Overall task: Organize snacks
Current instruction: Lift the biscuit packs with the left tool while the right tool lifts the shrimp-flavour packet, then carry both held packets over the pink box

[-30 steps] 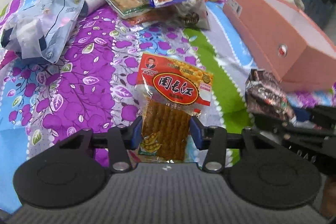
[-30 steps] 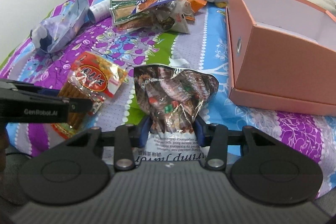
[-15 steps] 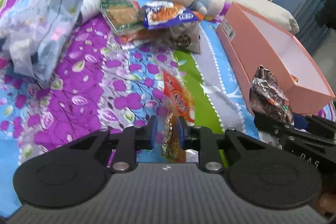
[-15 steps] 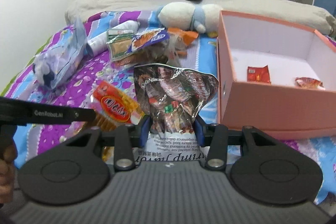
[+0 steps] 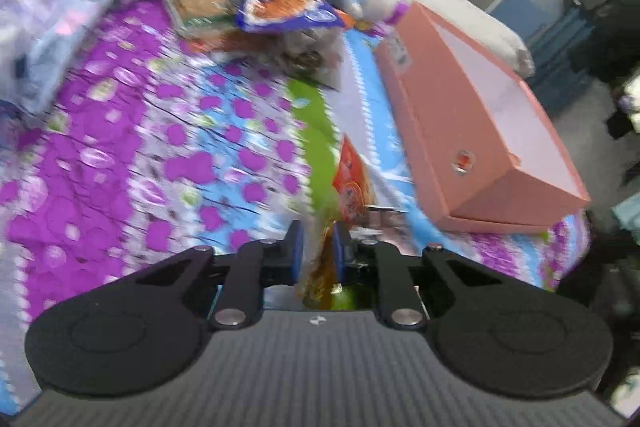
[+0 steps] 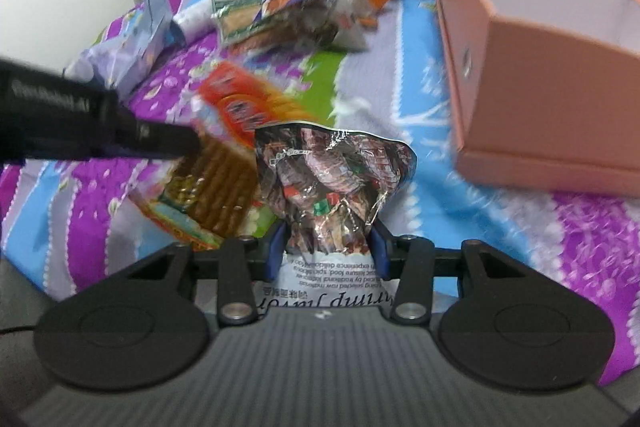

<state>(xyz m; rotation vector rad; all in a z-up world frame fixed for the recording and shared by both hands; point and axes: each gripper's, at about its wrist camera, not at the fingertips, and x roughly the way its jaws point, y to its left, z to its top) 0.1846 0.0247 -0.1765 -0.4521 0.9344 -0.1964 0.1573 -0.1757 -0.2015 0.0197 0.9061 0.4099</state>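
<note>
Snack packs (image 6: 334, 187) gripped, pink box (image 5: 472, 131) rim nr.

Snack pile (image 5: 256, 15) left of box (image 5: 472, 131)

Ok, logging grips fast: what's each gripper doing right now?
Left gripper: shut on the red snack pack.
Right gripper: shut on the shrimp snack bag.

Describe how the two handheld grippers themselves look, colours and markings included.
Both the left gripper and right gripper are matte black linkages with silver pivot bolts, round black discs, ribbed grey bodies and blue finger pads. White lettering, blurred, runs along the left gripper's side.
</note>
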